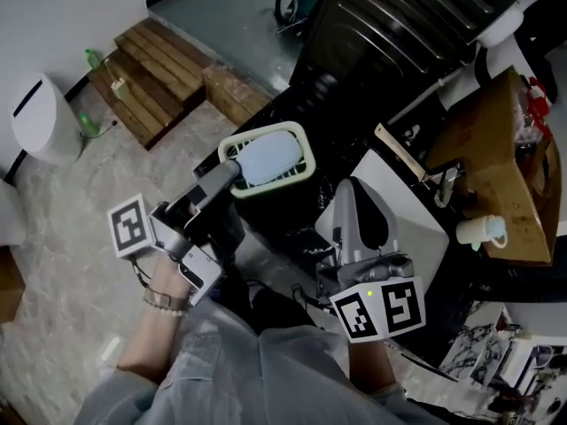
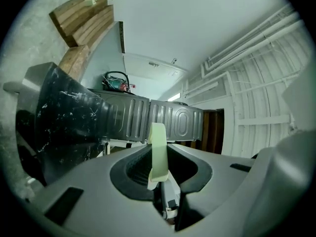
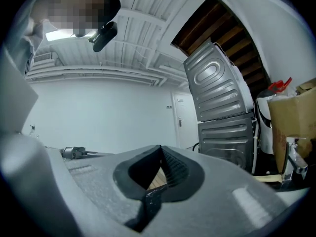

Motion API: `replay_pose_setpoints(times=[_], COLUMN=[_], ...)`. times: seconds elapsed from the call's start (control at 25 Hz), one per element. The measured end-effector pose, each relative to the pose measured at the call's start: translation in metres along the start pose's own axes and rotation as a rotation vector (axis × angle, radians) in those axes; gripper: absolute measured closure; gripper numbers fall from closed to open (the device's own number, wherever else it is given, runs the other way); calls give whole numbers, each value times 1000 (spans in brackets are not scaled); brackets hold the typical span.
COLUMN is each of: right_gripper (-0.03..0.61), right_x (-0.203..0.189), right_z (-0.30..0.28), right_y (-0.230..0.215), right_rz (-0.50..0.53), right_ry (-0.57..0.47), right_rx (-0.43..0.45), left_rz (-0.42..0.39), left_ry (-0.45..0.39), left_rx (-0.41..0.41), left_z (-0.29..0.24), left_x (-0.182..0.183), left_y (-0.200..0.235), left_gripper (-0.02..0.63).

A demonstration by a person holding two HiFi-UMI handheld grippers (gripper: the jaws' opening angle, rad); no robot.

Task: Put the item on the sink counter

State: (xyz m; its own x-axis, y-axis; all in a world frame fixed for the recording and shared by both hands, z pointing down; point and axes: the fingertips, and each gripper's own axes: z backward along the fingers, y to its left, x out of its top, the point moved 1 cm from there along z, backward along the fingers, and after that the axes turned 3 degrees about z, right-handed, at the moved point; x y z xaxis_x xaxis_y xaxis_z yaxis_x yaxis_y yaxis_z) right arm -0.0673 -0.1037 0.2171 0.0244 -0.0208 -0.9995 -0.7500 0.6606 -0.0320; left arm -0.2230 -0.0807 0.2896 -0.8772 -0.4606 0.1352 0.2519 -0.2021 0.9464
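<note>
The basket [image 1: 266,159] is held by the left gripper [image 1: 232,172], appears to be above the near edge of the black counter [image 1: 292,113], and has not yet been set down. The jaws are clamped on one wall of the rim [image 2: 158,149], a thin pale-green strip seen between the ribbed pads [image 2: 137,169]. The right gripper [image 1: 353,191] is closed on nothing and hangs above the white sink [image 1: 416,224]. The step in hand is judged to be the carry to the counter. It would be done best if the basket were held level, brought to a bare stretch beside the sink and clear of the faucet [image 1: 447,182], lowered until its base lies flat, and only then released, since a pinch on one thin wall lets the load swing. The basket is a rounded rectangle of smooth plastic, green at the rim and pale blue within; the counter is polished dark stone with white flecks
</note>
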Motion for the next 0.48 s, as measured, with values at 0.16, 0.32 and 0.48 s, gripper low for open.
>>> replay_pose_setpoints(times=[0.16, 0.32, 0.48], right_gripper=[581, 581, 581], right_x=[-2, -5, -7], right_z=[-12, -19, -24], right_y=[-1, -7, -12], right_rz=[2, 2, 6], right_ry=[-1, 4, 4], right_rx=[-71, -157, -230], left_rz=[29, 51, 74], left_ry=[72, 152, 220], left_rx=[11, 25, 34], left_z=[-15, -33, -47], left_x=[16, 27, 34], left_y=[6, 14, 22], left_gripper=[526, 528, 528])
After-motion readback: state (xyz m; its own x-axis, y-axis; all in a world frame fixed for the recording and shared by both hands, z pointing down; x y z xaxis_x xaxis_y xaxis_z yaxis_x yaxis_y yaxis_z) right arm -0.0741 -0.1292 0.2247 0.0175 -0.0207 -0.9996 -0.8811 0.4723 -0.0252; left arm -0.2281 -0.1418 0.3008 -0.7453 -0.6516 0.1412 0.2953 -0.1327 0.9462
